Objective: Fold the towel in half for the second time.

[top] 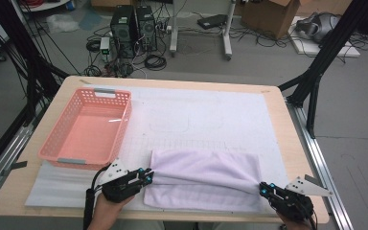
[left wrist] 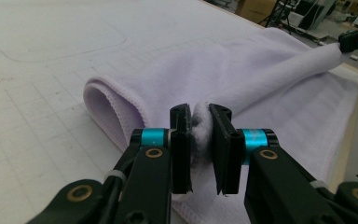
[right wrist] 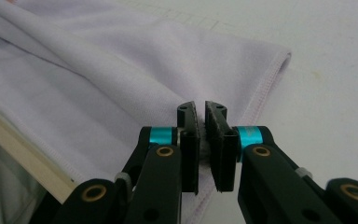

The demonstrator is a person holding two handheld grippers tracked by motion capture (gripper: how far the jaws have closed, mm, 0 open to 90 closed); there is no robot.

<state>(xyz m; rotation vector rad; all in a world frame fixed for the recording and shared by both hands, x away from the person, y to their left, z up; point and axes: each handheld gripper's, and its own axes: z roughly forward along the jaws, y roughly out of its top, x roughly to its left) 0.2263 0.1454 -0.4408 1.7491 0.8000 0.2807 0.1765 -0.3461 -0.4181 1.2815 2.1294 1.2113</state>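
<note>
A pale lilac towel [top: 206, 177] lies folded on the white mat near the table's front edge. Its upper layer is pulled into a taut ridge between my two grippers. My left gripper [top: 149, 176] is at the towel's left end, and its jaws [left wrist: 200, 112] pinch a bunched wad of the towel [left wrist: 242, 70] between the pads. At the towel's right end, my right gripper [top: 263, 188] has its jaws [right wrist: 201, 109] close together on the edge of the towel [right wrist: 121, 70]. The right gripper [left wrist: 354, 42] also shows far off in the left gripper view, holding the ridge's other end.
A pink plastic basket [top: 88, 129] stands empty at the left of the table, just behind my left gripper. A white gridded mat [top: 206, 120] covers most of the wooden table [top: 287, 124]. The table's front edge [right wrist: 23, 158] runs right beside the towel.
</note>
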